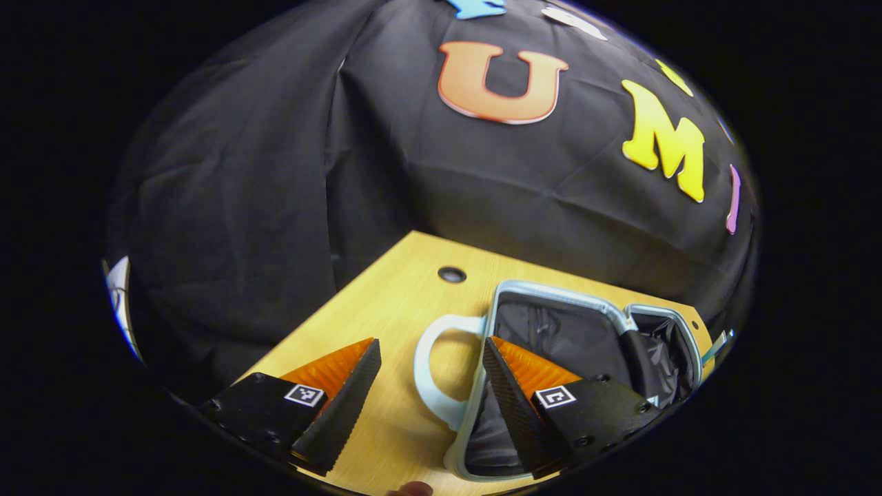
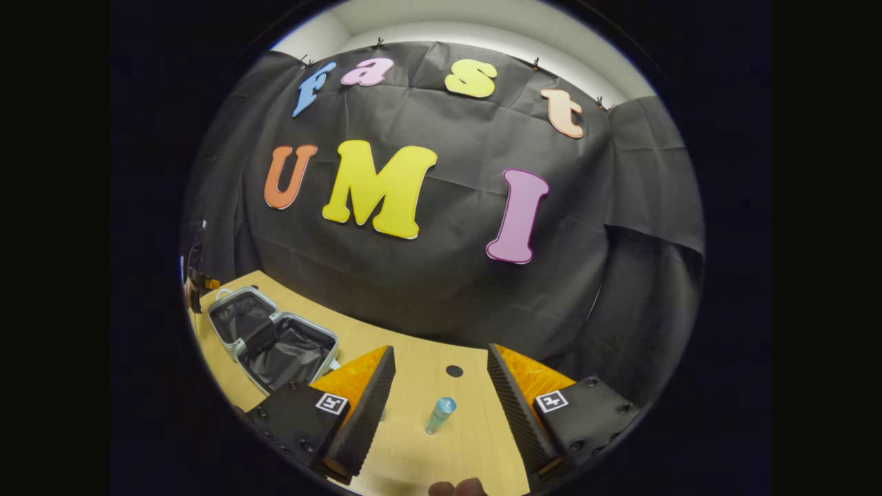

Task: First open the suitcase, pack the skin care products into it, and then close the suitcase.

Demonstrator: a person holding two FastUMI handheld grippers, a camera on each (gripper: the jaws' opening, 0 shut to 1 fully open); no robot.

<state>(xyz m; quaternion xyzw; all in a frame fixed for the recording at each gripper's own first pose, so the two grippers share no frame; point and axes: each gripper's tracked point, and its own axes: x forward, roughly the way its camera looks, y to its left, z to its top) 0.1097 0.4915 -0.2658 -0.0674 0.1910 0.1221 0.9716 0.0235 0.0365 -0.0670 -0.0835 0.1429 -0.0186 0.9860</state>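
Table (image 2: 475,441) against black cloth wall (image 2: 441,275)

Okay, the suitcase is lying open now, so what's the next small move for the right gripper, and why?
Probably ease the right gripper forward and down so its open fingers straddle the small blue bottle, then close. The bottle stands upright on the table between the fingers, ungripped, and the suitcase already lies open to the left with nothing visibly packed.

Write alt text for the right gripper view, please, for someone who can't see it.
A small blue bottle stands on a wooden table between the open jaws of the right gripper. An open suitcase with dark lining lies flat at far left.
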